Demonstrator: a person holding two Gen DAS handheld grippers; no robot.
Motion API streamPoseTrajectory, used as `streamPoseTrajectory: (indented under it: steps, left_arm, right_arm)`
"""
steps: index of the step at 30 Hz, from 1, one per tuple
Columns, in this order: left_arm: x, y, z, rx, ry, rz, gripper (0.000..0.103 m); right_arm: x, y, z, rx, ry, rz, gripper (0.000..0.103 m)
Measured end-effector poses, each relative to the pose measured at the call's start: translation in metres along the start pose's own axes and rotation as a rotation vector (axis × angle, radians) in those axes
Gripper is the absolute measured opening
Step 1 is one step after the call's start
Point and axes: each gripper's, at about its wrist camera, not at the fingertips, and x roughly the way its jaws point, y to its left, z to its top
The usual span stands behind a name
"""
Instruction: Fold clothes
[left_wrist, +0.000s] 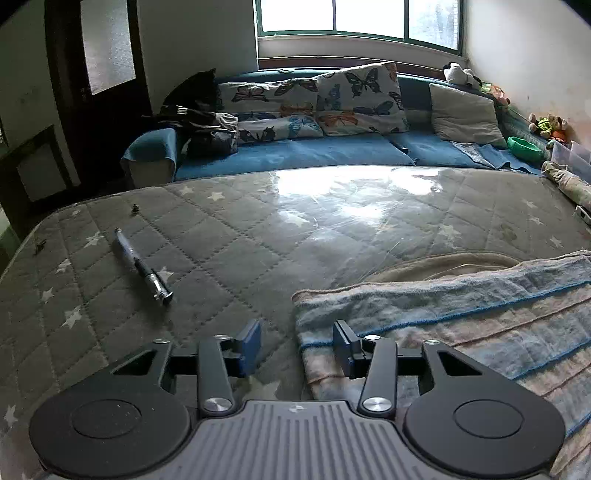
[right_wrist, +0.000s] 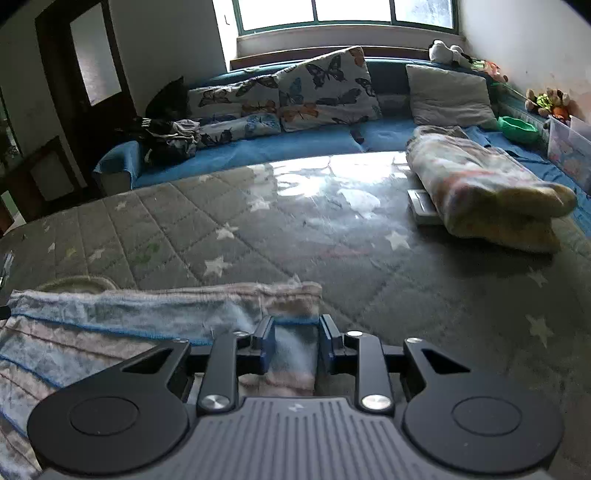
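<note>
A bright window and a blue sofa with butterfly cushions were seen behind a table covered by a grey quilted cloth with white stars under a glossy clear sheet. A striped garment of pale blue and pink fleece was spread flat at the near edge of the table, between the two tools, with a cream lining showing at its far edge. A second bundle of soft cloth was seen rolled at the far right of the table, and a pen lay well apart to the left. The left tool was held with its jaws apart, straddling the garment's left edge, nothing clamped. The right tool was likewise held apart, with the garment's right corner lying between the jaws but not visibly pinched. The garment was judged to be light, limp and thick-piled, likely to sag and drag on the slick sheet rather than slide cleanly. The two near corners were judged the best places to be gripped, with both layers taken together. Whether a fold had already been made could not be told.
</note>
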Motion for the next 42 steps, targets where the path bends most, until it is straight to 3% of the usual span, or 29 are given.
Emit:
streamPoseTrajectory:
  steps: [1, 3, 6, 14, 19, 21, 24, 27, 33, 35, 42]
  left_arm:
    - [0.002, 0.0, 0.0, 0.001, 0.0, -0.009, 0.041]
    - [0.003, -0.002, 0.002, 0.011, -0.009, -0.037, 0.016]
    - [0.004, -0.009, 0.005, 0.041, -0.022, -0.037, 0.003]
    - [-0.003, -0.009, 0.022, 0.048, -0.119, 0.035, 0.002]
    - [0.003, -0.003, 0.022, 0.046, -0.088, 0.068, 0.003]
    - [0.005, -0.001, 0.022, 0.045, -0.075, 0.082, 0.006]
    - [0.009, 0.002, 0.022, 0.043, -0.056, 0.102, 0.008]
    - [0.013, 0.005, 0.021, 0.041, -0.037, 0.121, 0.008]
    - [-0.019, -0.017, 0.005, 0.086, -0.017, -0.043, 0.008]
    - [-0.021, -0.023, -0.003, 0.112, 0.016, -0.087, 0.008]
    - [-0.03, -0.015, -0.02, 0.11, 0.061, -0.124, 0.008]
  right_arm:
    - [0.001, 0.0, 0.002, -0.004, -0.002, 0.003, 0.024]
    - [0.003, 0.002, 0.002, -0.019, 0.004, -0.001, 0.007]
    - [0.003, 0.004, 0.007, -0.039, 0.004, -0.009, 0.003]
    - [-0.006, 0.01, 0.03, -0.043, -0.121, -0.028, 0.002]
    - [0.031, 0.014, 0.036, -0.061, -0.035, -0.047, 0.004]
    - [0.037, 0.015, 0.034, -0.075, -0.015, -0.058, 0.01]
    - [0.027, 0.015, 0.034, -0.082, -0.016, -0.063, 0.017]
    - [0.007, 0.021, 0.033, -0.114, -0.023, -0.055, 0.018]
    - [-0.045, 0.062, 0.007, -0.237, 0.001, 0.066, 0.02]
    - [-0.064, 0.082, -0.008, -0.304, 0.013, 0.116, 0.027]
    - [-0.124, 0.161, -0.074, -0.618, 0.064, 0.318, 0.029]
